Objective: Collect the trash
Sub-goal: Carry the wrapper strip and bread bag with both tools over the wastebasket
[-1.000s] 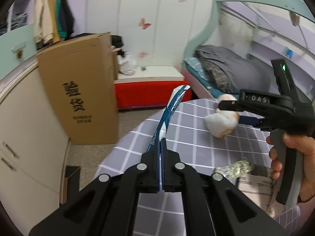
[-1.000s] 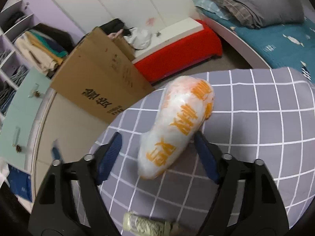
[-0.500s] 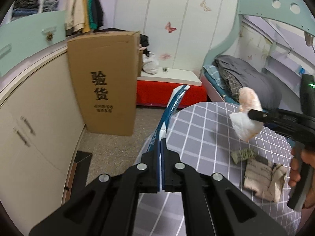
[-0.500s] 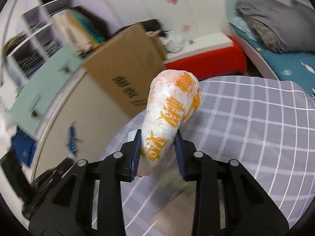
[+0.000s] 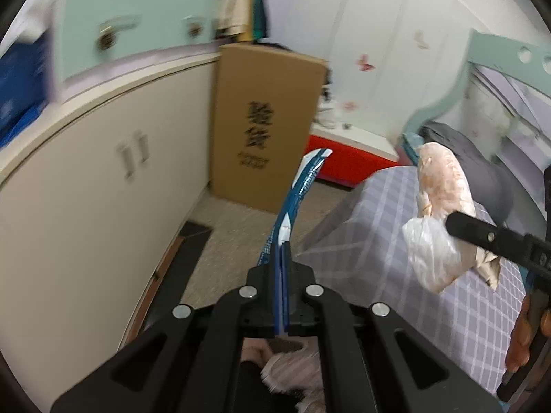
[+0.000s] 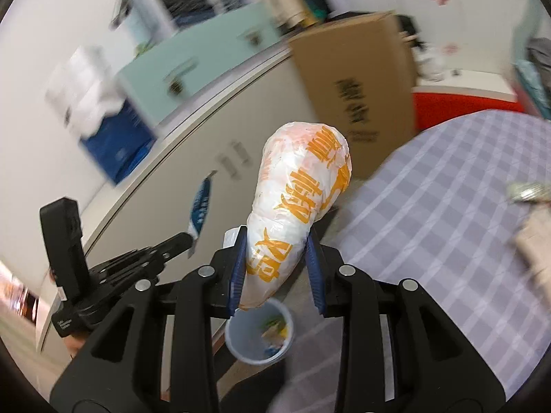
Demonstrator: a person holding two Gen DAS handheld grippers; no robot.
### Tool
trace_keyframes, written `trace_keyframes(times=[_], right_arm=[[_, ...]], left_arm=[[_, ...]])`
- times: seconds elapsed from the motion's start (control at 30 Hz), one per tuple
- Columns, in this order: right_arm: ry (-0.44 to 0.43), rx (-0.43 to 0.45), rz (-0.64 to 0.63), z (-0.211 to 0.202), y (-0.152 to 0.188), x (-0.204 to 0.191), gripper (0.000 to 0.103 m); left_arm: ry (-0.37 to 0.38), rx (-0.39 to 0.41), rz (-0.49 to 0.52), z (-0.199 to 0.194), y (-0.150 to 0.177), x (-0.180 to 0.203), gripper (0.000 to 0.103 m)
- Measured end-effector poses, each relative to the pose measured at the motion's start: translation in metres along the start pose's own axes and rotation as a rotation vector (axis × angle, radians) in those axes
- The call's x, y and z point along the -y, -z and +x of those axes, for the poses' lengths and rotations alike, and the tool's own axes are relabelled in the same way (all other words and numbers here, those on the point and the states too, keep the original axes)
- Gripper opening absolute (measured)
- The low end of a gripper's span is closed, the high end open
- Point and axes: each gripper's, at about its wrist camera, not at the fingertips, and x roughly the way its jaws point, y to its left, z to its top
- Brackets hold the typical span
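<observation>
My left gripper [image 5: 281, 268] is shut on a thin blue and white wrapper [image 5: 299, 192] that sticks up and forward, held off the table's left edge over the floor. It also shows in the right wrist view [image 6: 201, 206]. My right gripper [image 6: 277, 258] is shut on a stuffed white plastic bag with orange print [image 6: 299, 206], held in the air above a small light blue trash bin [image 6: 259, 334] on the floor. The bag also shows in the left wrist view [image 5: 439, 213], to the right of my left gripper.
A round table with a grey checked cloth [image 6: 447, 223] lies to the right, with crumpled paper [image 6: 537, 241] and a small wrapper [image 6: 527, 191] on it. A tall cardboard box [image 5: 265, 120] leans against cream cupboards [image 5: 86, 189]. A red bench [image 5: 347, 158] and a bed [image 5: 482, 158] stand behind.
Both grippers have swung left, away from the table toward the cupboards. My right gripper shut on the bag, lifted it off the table and now holds it over the bin.
</observation>
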Motion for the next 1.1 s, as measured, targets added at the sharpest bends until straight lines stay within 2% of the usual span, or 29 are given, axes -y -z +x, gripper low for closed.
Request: trace_keyframes(times=[0.13,0.23,0.43,0.57,0.7,0.87,0.9,0.97,1.0,1.1], right_arm=[[-0.036,-0.085,-0.077,0.042,0.035,-0.049,0.031],[-0.063,-0.144,-0.099,0.071,0.063,-0.069,0.031],[-0.068,-0.280,-0.078,0.139,0.124,-0.087,0.031],[-0.050,-0.345,-0.076,0.167,0.148,-0.087,0.031],[-0.026,-0.377,-0.060,0.187,0.160,-0.081,0.031],[0.003,-0.385,-0.059,0.201,0.163,-0.079,0.031],[0.006,-0.388,-0.056,0.202,0.164,-0.078,0.031],[0.009,-0.399,-0.048,0.208,0.166,-0.075,0.031],[0.011,-0.403,-0.049,0.209,0.168,-0.074,0.031],[0.009,-0.416,-0.046,0.213,0.171,-0.073,0.031]], left_arm=[[-0.055,-0.025,-0.088,-0.019,0.037,-0.054,0.001],[-0.099,-0.048,-0.134,-0.027,0.064,-0.088,0.001],[-0.163,-0.116,-0.213,-0.018,0.117,-0.138,0.001],[-0.173,-0.185,-0.271,0.003,0.147,-0.165,0.001],[-0.173,-0.213,-0.307,0.017,0.157,-0.180,0.001],[-0.189,-0.220,-0.338,0.033,0.155,-0.192,0.004],[-0.209,-0.219,-0.348,0.036,0.154,-0.194,0.010],[-0.227,-0.257,-0.382,0.042,0.160,-0.201,0.054],[-0.229,-0.265,-0.399,0.045,0.162,-0.204,0.057],[-0.230,-0.269,-0.414,0.045,0.173,-0.207,0.057]])
